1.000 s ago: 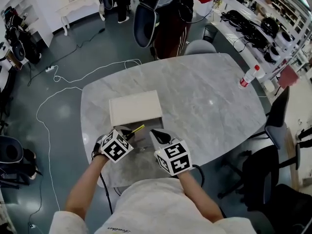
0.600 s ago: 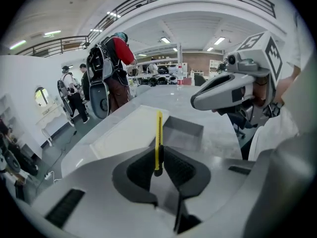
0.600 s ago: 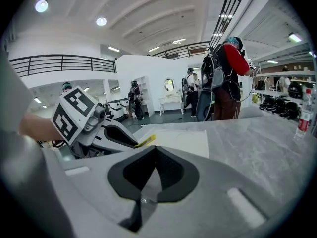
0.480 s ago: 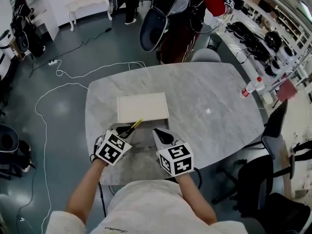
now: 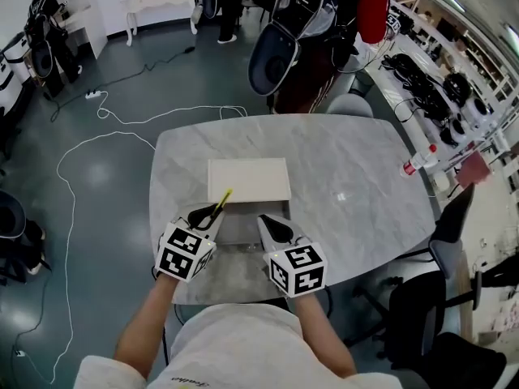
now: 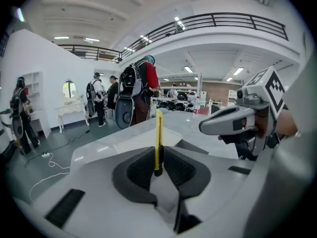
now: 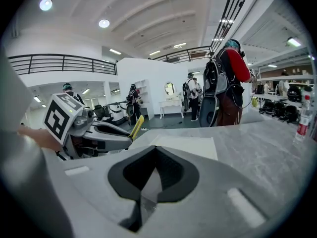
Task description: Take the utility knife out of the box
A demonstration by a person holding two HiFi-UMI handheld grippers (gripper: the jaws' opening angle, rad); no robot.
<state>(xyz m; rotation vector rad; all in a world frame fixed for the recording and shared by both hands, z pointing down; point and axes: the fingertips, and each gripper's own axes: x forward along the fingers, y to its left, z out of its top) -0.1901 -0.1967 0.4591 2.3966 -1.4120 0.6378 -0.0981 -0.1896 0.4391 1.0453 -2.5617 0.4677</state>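
The left gripper (image 5: 209, 214) pinches the yellow utility knife (image 5: 222, 197) by its lower end and has lifted it slightly; its tip now crosses the near edge of the box (image 5: 248, 178). It looks clear of the box. The right gripper (image 5: 272, 226) waits alongside, pressed together, empty.

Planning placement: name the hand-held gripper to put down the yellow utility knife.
Left: the left hand-held gripper is shut on the yellow utility knife; the right hand-held gripper is empty.
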